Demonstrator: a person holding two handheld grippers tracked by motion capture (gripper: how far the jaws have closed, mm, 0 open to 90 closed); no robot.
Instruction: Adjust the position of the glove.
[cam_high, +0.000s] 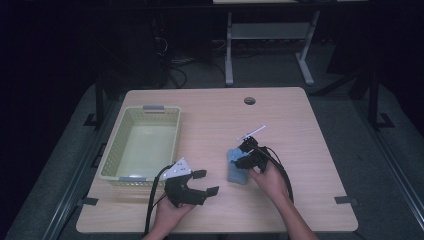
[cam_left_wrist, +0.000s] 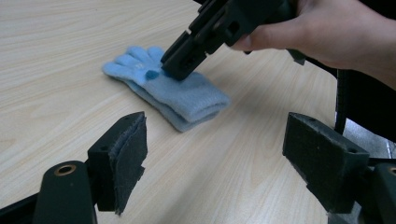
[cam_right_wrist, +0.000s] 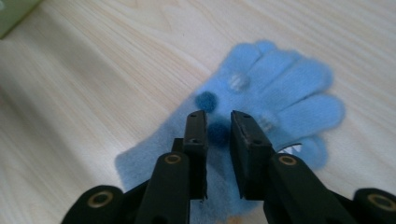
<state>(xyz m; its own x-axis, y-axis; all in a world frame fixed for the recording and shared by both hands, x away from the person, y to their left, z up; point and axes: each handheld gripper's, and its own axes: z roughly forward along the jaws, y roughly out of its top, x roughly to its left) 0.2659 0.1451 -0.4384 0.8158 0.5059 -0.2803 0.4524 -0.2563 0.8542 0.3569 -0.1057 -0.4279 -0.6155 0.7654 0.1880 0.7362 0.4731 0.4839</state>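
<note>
A light blue knit glove (cam_high: 235, 171) lies flat on the wooden table (cam_high: 300, 130), right of centre. My right gripper (cam_high: 240, 162) points down onto it, held in the person's right hand. In the right gripper view the jaws (cam_right_wrist: 218, 122) stand almost together on the glove (cam_right_wrist: 285, 93), with a dark blue dot of its fabric between the pads. My left gripper (cam_high: 206, 182) is open near the front edge, left of the glove and apart from it. The left gripper view has the glove (cam_left_wrist: 187, 93) ahead of the wide-open jaws (cam_left_wrist: 217, 135), with the right gripper (cam_left_wrist: 182, 65) resting on it.
A pale green plastic basket (cam_high: 112, 150) stands on the left half of the table. A round cable hole (cam_high: 249, 100) sits near the far edge. Black cables trail from both grippers toward the front edge. Bare wood lies between the basket and the glove.
</note>
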